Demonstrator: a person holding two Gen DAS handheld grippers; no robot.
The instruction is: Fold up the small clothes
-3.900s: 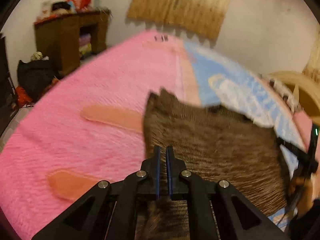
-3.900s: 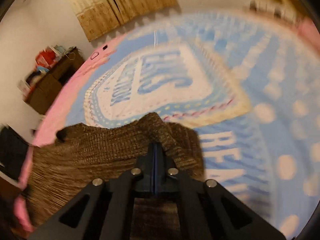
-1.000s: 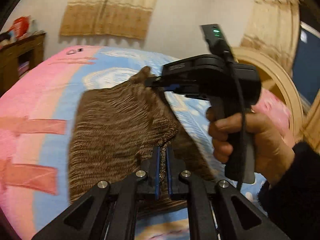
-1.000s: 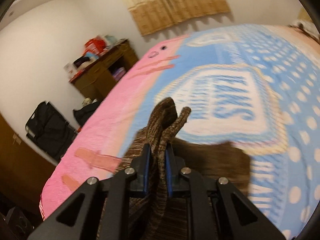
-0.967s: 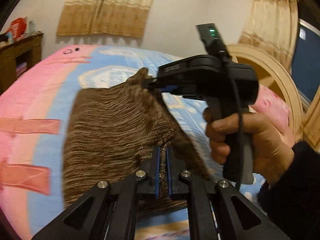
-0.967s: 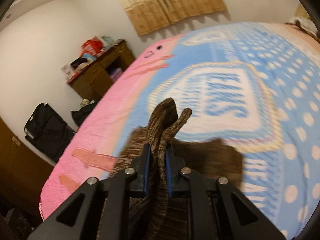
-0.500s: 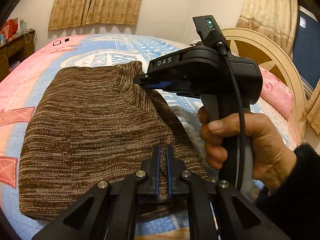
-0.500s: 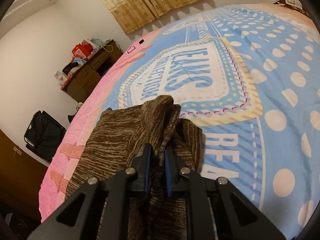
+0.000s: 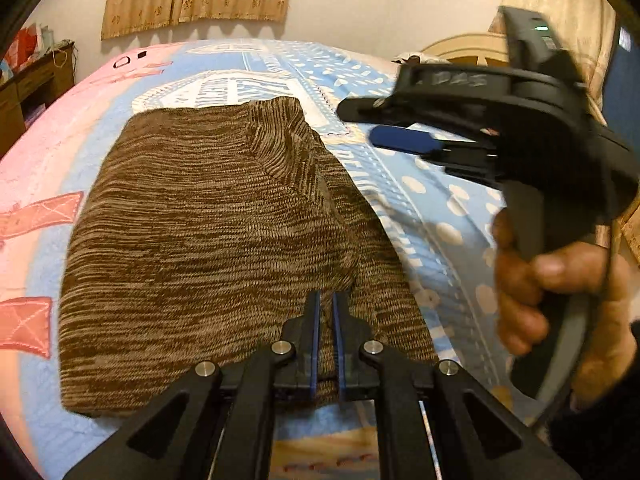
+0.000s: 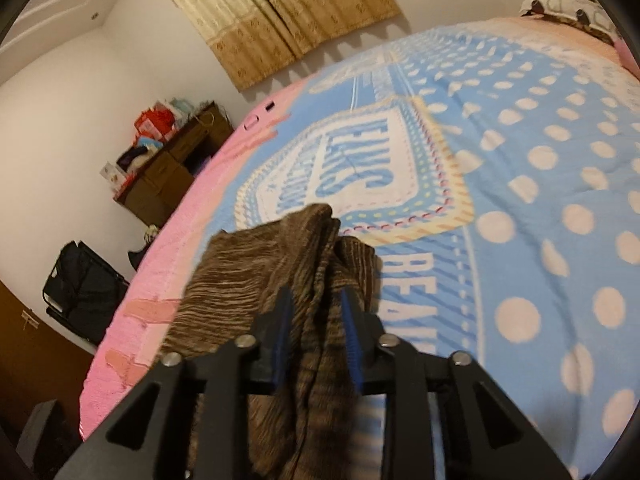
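From your left wrist camera, the brown knit garment lies spread on the bed, over the blue part of the spread with the pink part to its left. It is folded: an upper layer with a ribbed edge lies over a lower layer that shows along the right side. Your left tongs are clenched on the near right edge of the garment, with knit fabric pinched between the two narrow blue pads. Your right tongs are up on the right, blurred, above the bed and apart from the garment's far right corner; your right hand grips their handle.

From your right wrist camera, the right tongs are released, the blue pads standing apart. A bunched fold of the brown knit garment runs loosely between them; you cannot tell whether it touches either pad. The rest of the garment lies on the bed just near of the printed emblem. A brown cabinet stands far left by the wall.
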